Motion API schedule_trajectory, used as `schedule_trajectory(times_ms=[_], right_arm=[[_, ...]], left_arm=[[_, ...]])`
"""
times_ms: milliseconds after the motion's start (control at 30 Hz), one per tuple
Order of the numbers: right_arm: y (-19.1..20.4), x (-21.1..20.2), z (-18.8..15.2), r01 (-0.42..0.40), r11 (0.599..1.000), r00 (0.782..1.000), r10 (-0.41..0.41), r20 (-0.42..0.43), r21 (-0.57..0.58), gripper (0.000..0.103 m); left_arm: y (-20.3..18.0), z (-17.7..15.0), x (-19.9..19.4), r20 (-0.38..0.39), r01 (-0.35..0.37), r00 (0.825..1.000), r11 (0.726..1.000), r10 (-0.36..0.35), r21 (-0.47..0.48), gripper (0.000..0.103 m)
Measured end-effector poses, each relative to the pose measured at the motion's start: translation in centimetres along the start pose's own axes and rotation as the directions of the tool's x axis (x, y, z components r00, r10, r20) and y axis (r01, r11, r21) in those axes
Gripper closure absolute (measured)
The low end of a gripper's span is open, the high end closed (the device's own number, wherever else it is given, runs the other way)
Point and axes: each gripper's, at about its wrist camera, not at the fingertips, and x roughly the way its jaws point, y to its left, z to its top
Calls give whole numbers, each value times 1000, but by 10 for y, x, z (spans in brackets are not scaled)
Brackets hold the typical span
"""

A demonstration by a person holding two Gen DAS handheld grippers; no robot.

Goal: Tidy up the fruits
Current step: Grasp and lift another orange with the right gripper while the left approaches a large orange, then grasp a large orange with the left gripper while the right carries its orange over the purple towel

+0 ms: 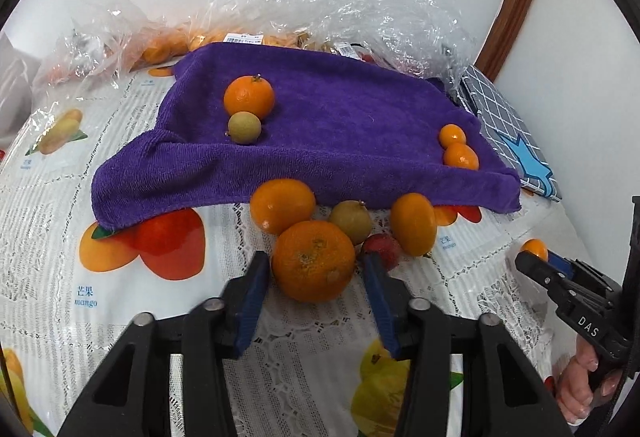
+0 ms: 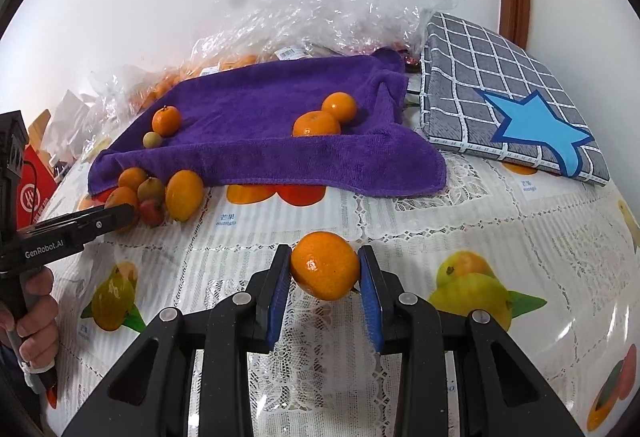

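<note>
Fruits: five clustered at the purple towel's (image 1: 340, 125) near edge, four up on it.
My right tongs (image 2: 325, 267) pinch a small orange (image 2: 325, 265) above open tablecloth (image 2: 460, 221), well clear of the towel. My left tongs (image 1: 316, 269) straddle a large orange (image 1: 314, 260) at the cluster's front; pads beside it, contact I cannot tell. On the towel: an orange with a green fruit (image 1: 244, 128) far left, two oranges right. Bagged fruit (image 1: 168, 45) lies along the far wall.
</note>
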Motion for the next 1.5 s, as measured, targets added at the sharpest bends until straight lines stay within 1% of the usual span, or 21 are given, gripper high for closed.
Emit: schedule_trajectory(times_ms=[133, 267, 433, 600, 700, 767, 1067, 1167, 1500], right_arm=[[-1, 0, 0, 1, 1000, 1000, -1, 0, 8, 70], [-1, 0, 0, 5, 1000, 1000, -5, -3, 8, 70], [0, 0, -1, 14, 1000, 1000, -14, -5, 3, 70], [3, -3, -1, 23, 1000, 1000, -23, 4, -3, 70], [1, -4, 1, -5, 1000, 1000, 5, -3, 24, 70], [2, -7, 4, -4, 1000, 1000, 4, 3, 28, 70], [11, -23, 30, -1, 1000, 999, 1, 49, 14, 70], [13, -26, 39, 3, 1000, 998, -3, 56, 9, 70], [5, -22, 72, -21, 999, 996, 17, 90, 45, 70]], left_arm=[[5, 0, -2, 13, 9, 1000, 1000, -9, -22, 64], [8, -1, -8, 46, 13, 999, 999, -11, -42, 64], [15, -1, -17, 79, -7, 997, 998, 12, -67, 64], [25, 2, -30, 87, -22, 996, 996, 29, -84, 64], [30, 6, -40, 102, -32, 994, 995, 42, -95, 64], [32, 9, -46, 110, -37, 993, 994, 48, -99, 64], [32, 32, -69, 164, -49, 984, 992, 68, -115, 64], [30, 39, -72, 170, -55, 983, 991, 75, -118, 64], [39, 69, -73, 181, -73, 978, 987, 99, -142, 64]])
